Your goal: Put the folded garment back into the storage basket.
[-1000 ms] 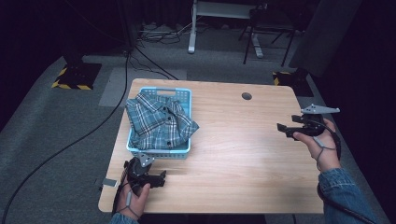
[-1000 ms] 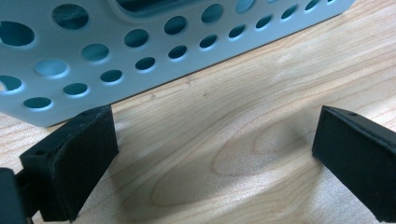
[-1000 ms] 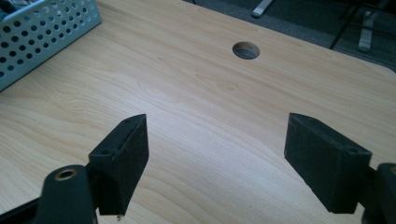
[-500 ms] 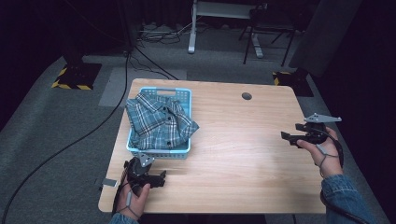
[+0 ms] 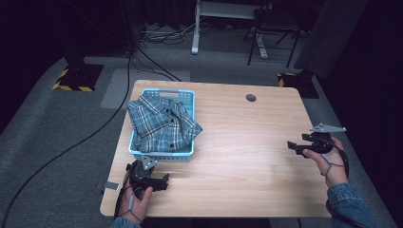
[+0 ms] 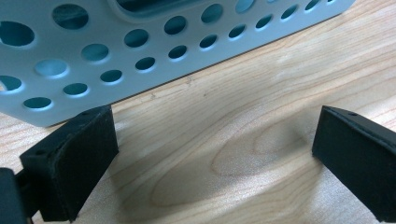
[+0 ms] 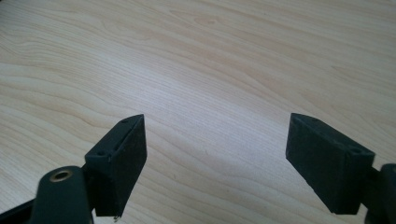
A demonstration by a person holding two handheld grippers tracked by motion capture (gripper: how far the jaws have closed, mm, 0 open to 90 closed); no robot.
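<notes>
A light blue perforated basket [image 5: 186, 97] stands on the left part of the wooden table [image 5: 237, 137], with a blue plaid shirt [image 5: 164, 124] heaped in it and spilling over its rim. My left gripper [image 5: 164, 183] lies on the table just in front of the basket, open, nothing between its jaws. In the left gripper view the basket's wall [image 6: 140, 51] rises close ahead and bare wood lies between the jaws of the left gripper [image 6: 215, 158]. My right gripper [image 5: 291, 146] hovers low at the table's right edge, open and empty. The right gripper [image 7: 215, 158] looks down on bare wood.
A round cable hole [image 5: 251, 98] sits near the table's far edge. Black cables [image 5: 95, 133] run over the grey carpet left of the table. A desk frame [image 5: 199, 28] and chair legs stand beyond it. A small grey tag [image 5: 112, 185] lies at the front left corner.
My right gripper has come down and toward the near side along the table's right edge. The left gripper, basket and shirt have stayed put.
</notes>
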